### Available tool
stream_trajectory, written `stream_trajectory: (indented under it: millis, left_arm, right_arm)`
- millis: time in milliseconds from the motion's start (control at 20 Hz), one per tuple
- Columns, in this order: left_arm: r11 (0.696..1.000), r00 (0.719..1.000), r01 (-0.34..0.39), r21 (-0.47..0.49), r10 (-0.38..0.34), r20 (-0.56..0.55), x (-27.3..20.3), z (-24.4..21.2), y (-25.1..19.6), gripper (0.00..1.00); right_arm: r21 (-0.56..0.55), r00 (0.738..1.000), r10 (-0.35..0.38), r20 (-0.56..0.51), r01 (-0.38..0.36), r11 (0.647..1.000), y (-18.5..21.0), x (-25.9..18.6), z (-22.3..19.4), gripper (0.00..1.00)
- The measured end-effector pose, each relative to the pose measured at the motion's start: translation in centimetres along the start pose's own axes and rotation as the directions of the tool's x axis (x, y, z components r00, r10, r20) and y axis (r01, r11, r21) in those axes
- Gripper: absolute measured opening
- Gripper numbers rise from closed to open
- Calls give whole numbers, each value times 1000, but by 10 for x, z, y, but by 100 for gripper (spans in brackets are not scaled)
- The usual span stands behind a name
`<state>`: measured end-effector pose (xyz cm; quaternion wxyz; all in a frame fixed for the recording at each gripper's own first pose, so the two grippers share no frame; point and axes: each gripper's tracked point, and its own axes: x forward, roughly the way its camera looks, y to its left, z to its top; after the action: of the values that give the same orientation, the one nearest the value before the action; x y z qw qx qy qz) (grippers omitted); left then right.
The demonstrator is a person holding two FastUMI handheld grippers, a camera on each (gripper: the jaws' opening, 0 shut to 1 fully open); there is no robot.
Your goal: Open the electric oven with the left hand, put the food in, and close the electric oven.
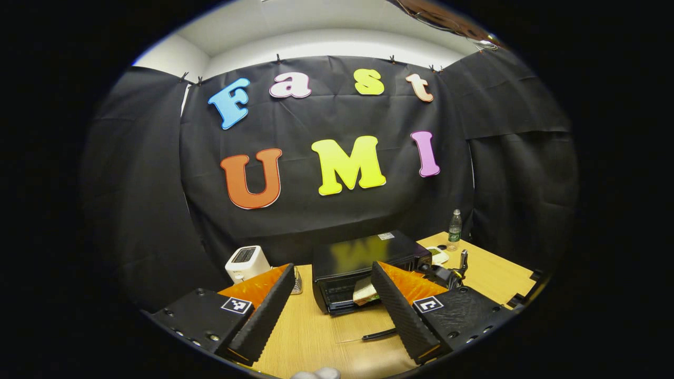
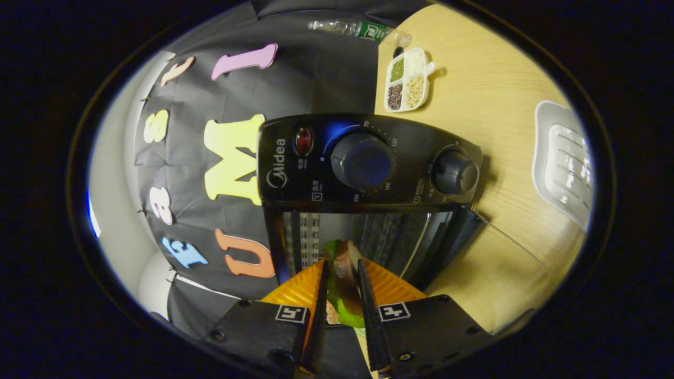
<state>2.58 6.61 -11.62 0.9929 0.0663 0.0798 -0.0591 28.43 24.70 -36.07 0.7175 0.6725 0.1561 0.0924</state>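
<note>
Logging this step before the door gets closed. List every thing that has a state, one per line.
Oven: door open, lying flat in front.
Sandwich: clamped in the right claw, at the oven mouth.
Left claw: open, holding nothing.
Water bottle: upright on the table.
Divided dish: holds grains in its compartments.

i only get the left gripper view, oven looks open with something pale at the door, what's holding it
Observer: In the right gripper view the right gripper is shut on a sandwich, green leaf showing between the fingers.
Operator: is it inside the oven yet
Observer: Its front end is at the open mouth of the electric oven, racks visible behind it.
Operator: anything near the oven i might miss
Observer: A divided dish of beans and grains sits on the table past the oven, beside a bottle.
</note>
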Motion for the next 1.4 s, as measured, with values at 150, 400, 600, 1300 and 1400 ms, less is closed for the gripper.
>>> stream_trajectory:
  millis: [150,400,600,1300,1400]
  left_arm:
    - [1000,1000,-1,-5,1,-11,3,-5,0,95]
    - [1000,1000,-2,-5,2,-13,5,-7,1,95]
    - [1000,1000,3,-13,-3,-15,5,-8,0,95]
    - [999,1000,-12,-32,13,20,-4,-5,1,95]
    - [999,999,-26,-43,27,28,-5,-5,3,95]
  right_arm:
    - [-41,999,-26,35,27,999,-9,15,3,29]
    - [-89,995,-90,46,94,992,-24,20,3,27]
    - [-183,976,-210,59,217,959,-50,12,10,48]
    - [-666,964,-253,87,245,704,9,-72,25,100]
    - [-735,962,-247,117,251,630,38,-99,37,100]
